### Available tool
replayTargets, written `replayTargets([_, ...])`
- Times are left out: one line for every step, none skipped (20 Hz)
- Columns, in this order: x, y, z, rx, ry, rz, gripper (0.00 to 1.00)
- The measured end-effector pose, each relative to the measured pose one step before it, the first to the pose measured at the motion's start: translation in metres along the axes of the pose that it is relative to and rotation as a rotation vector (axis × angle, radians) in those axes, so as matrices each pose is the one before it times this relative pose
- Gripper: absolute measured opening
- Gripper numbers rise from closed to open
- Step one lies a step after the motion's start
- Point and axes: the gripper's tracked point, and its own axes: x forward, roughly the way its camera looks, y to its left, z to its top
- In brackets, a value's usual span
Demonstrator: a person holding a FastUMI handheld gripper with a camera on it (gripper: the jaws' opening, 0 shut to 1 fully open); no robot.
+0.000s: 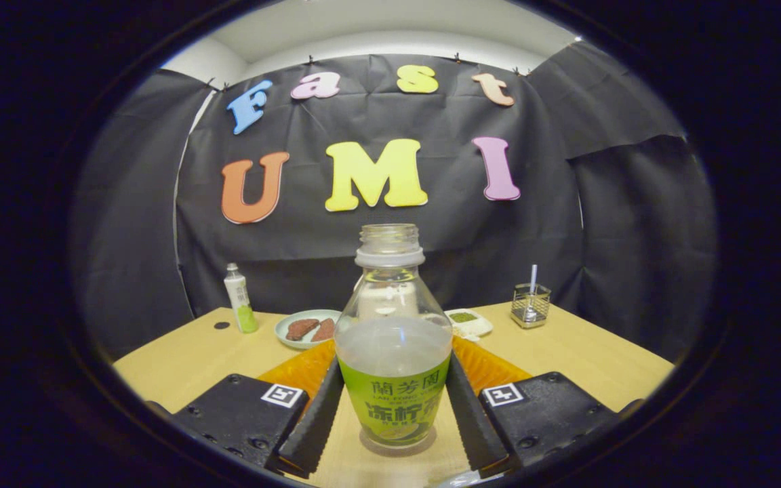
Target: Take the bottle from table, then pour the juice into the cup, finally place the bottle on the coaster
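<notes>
An uncapped clear bottle (394,339) with a green label stands upright between my fingers, about half full of pale cloudy juice. Its base seems to rest on the wooden table (587,359), with a shadow under it. My gripper (395,369) is closed around it, both fingertips (328,393) touching its sides at label height. An orange ribbed coaster (492,369) lies flat just behind the bottle, showing on both sides of it. A clear square glass (530,305) with a thin white stick in it stands at the far right of the table.
At the back left stands a small white and green bottle (240,299). A pale plate (306,329) with two brown pieces sits behind the coaster, and a small white dish (470,321) with something green lies beside it. Black cloth walls close in the table.
</notes>
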Motion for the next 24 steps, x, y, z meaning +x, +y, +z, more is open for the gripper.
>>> replayTargets([0.00993, 0.00238, -0.00513, -0.00531, -0.00003, -0.00239, 0.82])
replayTargets([0.0064, 0.00265, -0.00531, 0.00444, 0.00139, 0.00131, 0.82])
replayTargets([0.00591, 0.0032, -0.00481, 0.01101, -0.00057, 0.00164, 0.82])
replayTargets([0.00521, 0.00202, -0.0065, 0.00769, 0.00189, -0.00062, 0.82])
replayTargets([0.00367, 0.00032, -0.00529, 0.00416, 0.0033, -0.00623, 0.82])
replayTargets([0.00259, 0.00021, -0.00457, -0.00106, 0.0027, -0.00403, 0.82])
replayTargets([0.00195, 0.00136, -0.00395, -0.0001, 0.00631, 0.00302, 0.82])
replayTargets([0.00154, 0.00202, -0.00413, -0.0013, 0.00563, 0.00596, 0.82])
replayTargets([0.00037, -0.00261, -0.00424, -0.00799, 0.00888, -0.01599, 0.83])
replayTargets([-0.00002, -0.0051, -0.00405, -0.00575, 0.00829, -0.0189, 0.83])
replayTargets([-0.00161, -0.00252, -0.00259, 0.00019, 0.00317, -0.01307, 0.83])
replayTargets([-0.00156, 0.00031, -0.00061, 0.00769, -0.00223, 0.00011, 0.83])
replayTargets([-0.00134, 0.00279, 0.001, 0.01905, -0.00799, 0.01531, 0.83])
replayTargets([-0.00213, 0.00389, 0.001, 0.02592, -0.00995, 0.02387, 0.84])
replayTargets([-0.00088, 0.0029, 0.00035, 0.01595, -0.00499, 0.01432, 0.88])
replayTargets([-0.00091, -0.0016, -0.00182, 0.00347, -0.00104, 0.00186, 0.94])
replayTargets([-0.00214, -0.00142, 0.00054, -0.00793, -0.0013, -0.0067, 1.0])
replayTargets([-0.00179, 0.00107, 0.00125, -0.00845, -0.00321, 0.00026, 1.0])
replayTargets([-0.00275, 0.00185, 0.00184, -0.01003, -0.00294, 0.00134, 1.0])
replayTargets([-0.00202, 0.00092, 0.00183, -0.0139, -0.00256, -0.00212, 1.0])
replayTargets([-0.00299, -0.00097, 0.00102, -0.0127, 0.00194, -0.0098, 1.0])
replayTargets([-0.0036, -0.001, 0.00043, -0.00816, 0.00175, -0.00829, 1.0])
replayTargets([-0.00446, 0.00051, 0.00158, -0.00031, 0.00479, -0.00372, 1.0])
replayTargets([-0.00494, 0.00299, 0.00201, 0.0094, -0.00256, 0.00916, 1.0])
